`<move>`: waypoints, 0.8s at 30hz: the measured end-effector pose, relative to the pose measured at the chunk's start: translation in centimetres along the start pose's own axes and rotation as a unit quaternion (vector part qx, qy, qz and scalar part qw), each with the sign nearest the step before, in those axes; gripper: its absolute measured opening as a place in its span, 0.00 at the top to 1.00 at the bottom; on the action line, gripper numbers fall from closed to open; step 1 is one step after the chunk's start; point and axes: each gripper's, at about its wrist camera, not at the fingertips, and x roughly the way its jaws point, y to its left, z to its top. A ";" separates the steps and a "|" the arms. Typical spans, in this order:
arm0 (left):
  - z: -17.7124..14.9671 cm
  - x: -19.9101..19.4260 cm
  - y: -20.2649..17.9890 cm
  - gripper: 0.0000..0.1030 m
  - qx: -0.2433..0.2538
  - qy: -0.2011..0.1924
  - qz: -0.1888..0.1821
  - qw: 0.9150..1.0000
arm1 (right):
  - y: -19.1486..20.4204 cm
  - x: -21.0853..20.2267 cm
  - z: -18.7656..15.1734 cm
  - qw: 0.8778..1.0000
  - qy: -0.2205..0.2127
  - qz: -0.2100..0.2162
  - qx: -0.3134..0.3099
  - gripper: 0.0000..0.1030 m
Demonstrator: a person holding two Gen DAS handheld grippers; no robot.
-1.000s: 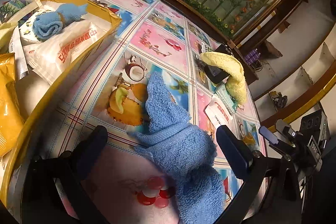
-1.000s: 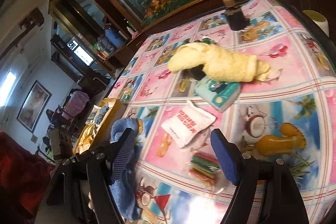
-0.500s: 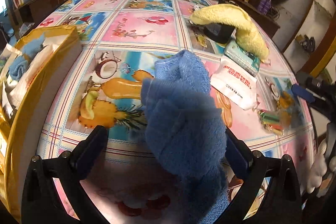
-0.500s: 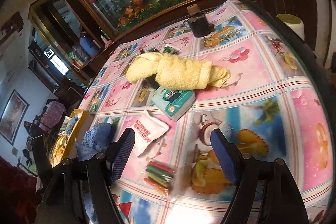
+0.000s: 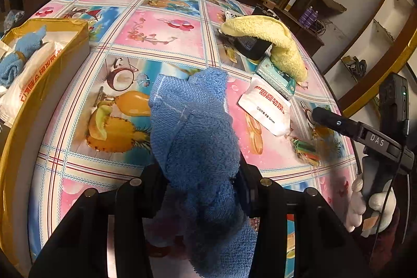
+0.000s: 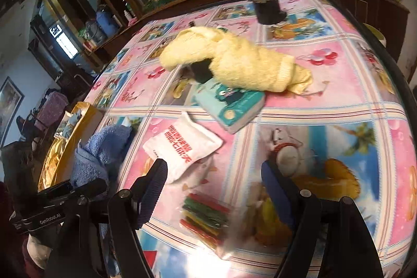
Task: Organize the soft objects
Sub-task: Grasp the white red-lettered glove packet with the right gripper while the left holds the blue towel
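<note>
Blue towel (image 5: 192, 137) is pinched between the left gripper (image 5: 200, 189) fingers, above the tablecloth (image 5: 161, 30). Right gripper (image 6: 213, 186) is held spread over a candy packet (image 6: 206, 218); yellow towel (image 6: 234, 61) is draped farther back.

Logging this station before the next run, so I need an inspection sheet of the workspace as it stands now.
Surface: table under a pink and blue fruit-print cloth.
Job's things: blue towel clamped in the left gripper; yellow towel draped over a dark object and a teal packet; small blue towel in the yellow box.
Clutter: white sachet, bag of coloured sticks, dark bottle.
Grippers: left shut on the blue towel; right gripper open, empty, above the sticks.
Cables: thin wire beside the gloved hand.
Surroundings: aquarium, shelving.
</note>
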 end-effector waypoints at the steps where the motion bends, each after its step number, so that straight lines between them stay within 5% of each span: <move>1: -0.1 0.0 0.1 0.58 -0.001 -0.002 0.000 1.000 | 0.8 0.6 0.3 1.000 0.005 -0.005 -0.007 0.25; 6: 0.2 0.3 -0.3 0.50 0.001 -0.004 0.005 1.000 | 2.3 2.6 1.1 0.999 0.031 -0.007 -0.007 0.25; 10: 0.5 0.9 -1.4 0.20 0.018 -0.006 0.015 1.000 | 4.2 4.6 1.7 0.998 0.046 -0.038 -0.024 0.19; 13: 0.2 1.4 -2.3 0.20 0.047 -0.014 0.040 0.998 | 6.3 6.2 1.9 0.994 0.060 -0.074 -0.061 0.07; 14: 0.2 1.3 -2.4 0.35 0.048 -0.015 0.032 0.998 | 7.2 6.7 1.6 0.990 0.061 -0.089 -0.088 0.07; 15: 0.1 1.1 -2.2 0.49 0.045 -0.014 0.016 0.999 | 8.1 7.1 1.3 0.987 0.061 -0.102 -0.111 0.12; 16: 0.1 1.0 -2.0 0.60 0.042 -0.009 0.004 0.999 | 8.9 7.1 0.9 0.985 0.053 -0.103 -0.129 0.29; 17: 0.0 0.8 -1.6 0.60 0.036 -0.007 -0.006 0.999 | 9.5 6.7 0.7 0.985 0.047 -0.093 -0.136 0.43; 18: -0.1 0.5 -1.3 0.60 0.031 -0.009 -0.010 0.999 | 9.9 6.3 0.6 0.985 0.046 -0.089 -0.141 0.75; 19: -0.2 0.2 -1.0 0.60 0.023 -0.010 -0.014 1.000 | 10.1 6.1 0.6 0.986 0.048 -0.081 -0.137 0.90; 24: -0.6 -2.1 0.2 0.60 -0.001 -0.031 -0.033 0.999 | 9.7 4.7 0.1 0.992 0.032 -0.039 -0.115 0.90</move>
